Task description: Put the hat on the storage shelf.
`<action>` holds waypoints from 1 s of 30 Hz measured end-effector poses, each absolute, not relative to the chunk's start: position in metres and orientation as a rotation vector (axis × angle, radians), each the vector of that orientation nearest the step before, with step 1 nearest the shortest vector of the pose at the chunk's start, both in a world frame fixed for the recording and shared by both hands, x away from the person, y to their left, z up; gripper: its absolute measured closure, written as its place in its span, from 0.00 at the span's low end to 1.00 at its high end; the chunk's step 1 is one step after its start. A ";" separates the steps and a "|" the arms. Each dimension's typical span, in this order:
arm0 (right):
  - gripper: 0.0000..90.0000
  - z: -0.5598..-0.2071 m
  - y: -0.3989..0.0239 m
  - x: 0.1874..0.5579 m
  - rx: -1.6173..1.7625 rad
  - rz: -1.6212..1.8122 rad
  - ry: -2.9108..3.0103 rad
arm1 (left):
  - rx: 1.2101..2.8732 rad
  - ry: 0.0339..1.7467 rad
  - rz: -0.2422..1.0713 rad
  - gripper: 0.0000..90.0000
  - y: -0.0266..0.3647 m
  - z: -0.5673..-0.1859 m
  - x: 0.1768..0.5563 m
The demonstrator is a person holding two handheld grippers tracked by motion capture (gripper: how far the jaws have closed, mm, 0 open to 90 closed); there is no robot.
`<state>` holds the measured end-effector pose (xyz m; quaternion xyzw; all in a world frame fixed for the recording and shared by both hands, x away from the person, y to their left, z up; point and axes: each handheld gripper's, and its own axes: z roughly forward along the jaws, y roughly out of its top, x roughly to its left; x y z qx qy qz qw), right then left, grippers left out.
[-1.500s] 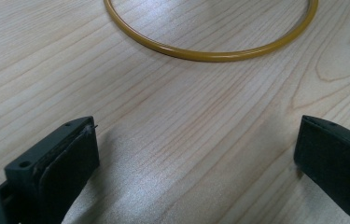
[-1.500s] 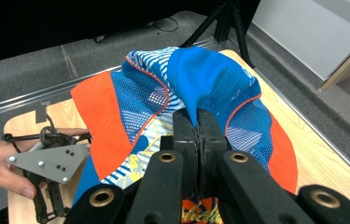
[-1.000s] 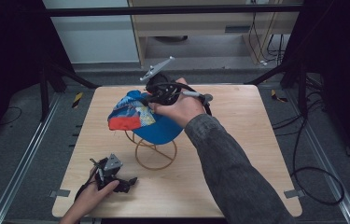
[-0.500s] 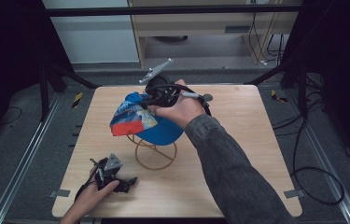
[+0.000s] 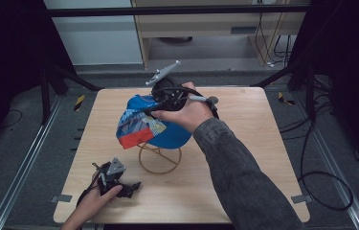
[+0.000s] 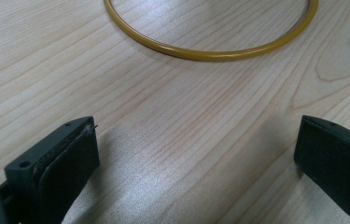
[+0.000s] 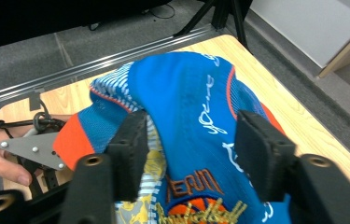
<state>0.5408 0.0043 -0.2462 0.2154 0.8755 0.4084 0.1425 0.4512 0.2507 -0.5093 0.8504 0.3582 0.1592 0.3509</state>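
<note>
Forearm and sleeve of the right arm rise from the lower right of the high view to its upper middle, where the hand holds the right gripper [image 5: 160, 103] over the cap [image 5: 155, 124]. We see that gripper tilted down toward the left of the frame, its grey plate raised at the top. In the right gripper view its jaws have just been opening; they now stand apart on either side of a blue fold of the cap, whose cloth lies between them, the pads no longer clamped on it.

At the lower left of the high view the left hand [image 5: 93, 203] rests on the table [image 5: 244, 143] with the left gripper [image 5: 127, 187] lying low. In the left gripper view we see its jaws spread wide over bare wood, with nothing between them.

We count one cap, one gold wire stand [image 5: 159, 158], two grippers and one table. The cap sits on the stand at the middle of the high view, its bill pointing to the lower left.

On the cap, in the right gripper view, we read the letters "TEAM" in orange; the white script beside it we cannot make out.
</note>
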 end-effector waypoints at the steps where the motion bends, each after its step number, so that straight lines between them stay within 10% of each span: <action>1: 0.46 -0.246 0.004 0.541 0.628 1.179 2.524 | 2.201 0.928 0.412 0.00 0.251 -0.509 0.451; 12: 0.21 -0.249 -0.002 0.536 0.654 1.188 2.507 | 2.201 0.928 0.413 0.00 0.251 -0.509 0.451; 30: 0.08 -0.247 -0.009 0.526 0.643 1.223 2.491 | 2.202 0.924 0.410 0.00 0.251 -0.509 0.451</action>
